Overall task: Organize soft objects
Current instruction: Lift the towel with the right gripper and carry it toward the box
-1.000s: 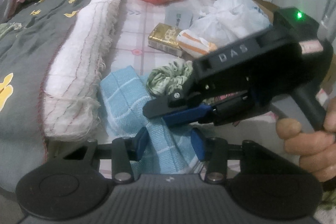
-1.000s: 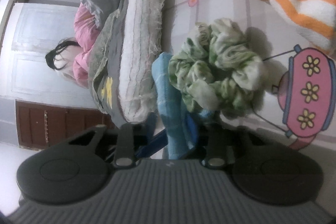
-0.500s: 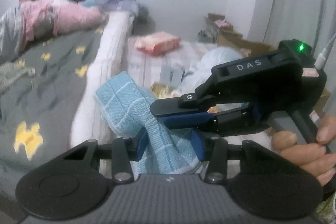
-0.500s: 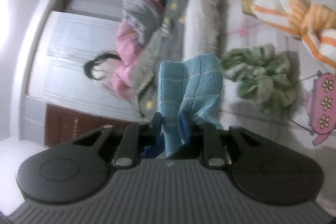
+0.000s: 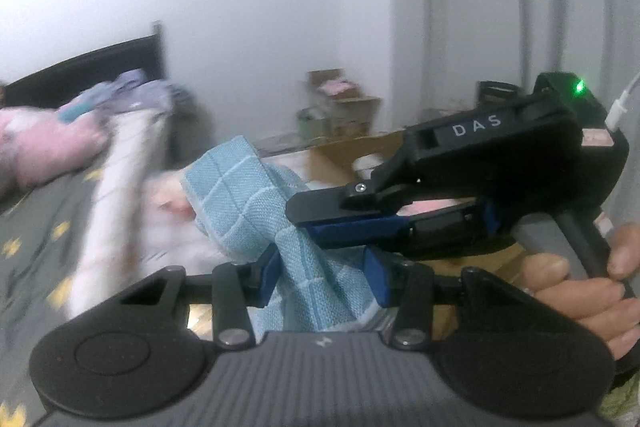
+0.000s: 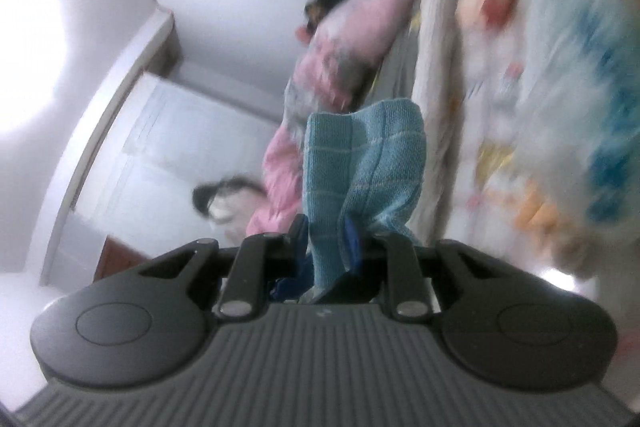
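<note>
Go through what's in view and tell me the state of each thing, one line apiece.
Blue checked cloth: bunched, lifted off the bed, gripped by both grippers.
Left gripper: closed on the cloth.
Right gripper: shut on a fold of the cloth.
Status light: lit green.
Cardboard box: open at the top.
Bed: covered, with bedding piled on it, blurred.
</note>
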A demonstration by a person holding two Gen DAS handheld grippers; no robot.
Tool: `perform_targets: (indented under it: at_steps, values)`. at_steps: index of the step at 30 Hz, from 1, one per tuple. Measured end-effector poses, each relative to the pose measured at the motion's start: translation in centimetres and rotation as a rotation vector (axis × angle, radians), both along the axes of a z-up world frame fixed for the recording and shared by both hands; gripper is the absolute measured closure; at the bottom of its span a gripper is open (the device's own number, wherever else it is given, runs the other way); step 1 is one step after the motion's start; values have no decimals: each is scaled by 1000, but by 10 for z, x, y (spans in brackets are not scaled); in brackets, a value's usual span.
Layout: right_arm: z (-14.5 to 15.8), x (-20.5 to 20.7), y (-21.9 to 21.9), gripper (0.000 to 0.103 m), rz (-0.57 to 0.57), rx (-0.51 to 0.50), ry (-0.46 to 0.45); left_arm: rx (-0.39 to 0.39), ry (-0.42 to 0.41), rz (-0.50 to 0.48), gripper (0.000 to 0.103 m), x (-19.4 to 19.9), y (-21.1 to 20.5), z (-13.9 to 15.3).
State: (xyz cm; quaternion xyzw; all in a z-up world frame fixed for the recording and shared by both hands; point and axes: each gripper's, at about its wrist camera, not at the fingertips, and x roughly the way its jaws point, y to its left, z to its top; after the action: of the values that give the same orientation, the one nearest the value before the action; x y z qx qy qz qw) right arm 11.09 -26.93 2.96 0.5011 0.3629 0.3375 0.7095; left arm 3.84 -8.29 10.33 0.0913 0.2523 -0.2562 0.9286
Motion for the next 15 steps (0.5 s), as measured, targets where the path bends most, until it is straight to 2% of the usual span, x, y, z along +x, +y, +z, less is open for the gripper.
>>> perform_targets:
  at_steps: [5, 9, 15]
  values:
    - [3, 1, -87, 84, -152, -79, 16, -16, 49, -147, 57, 34, -82, -2]
    - [4, 6, -152, 84, -254, -168, 46, -58, 110, -249, 57, 64, -154, -11]
    - [4, 22, -223, 84, -332, -336, 87, -107, 192, -371, 57, 103, -233, -33]
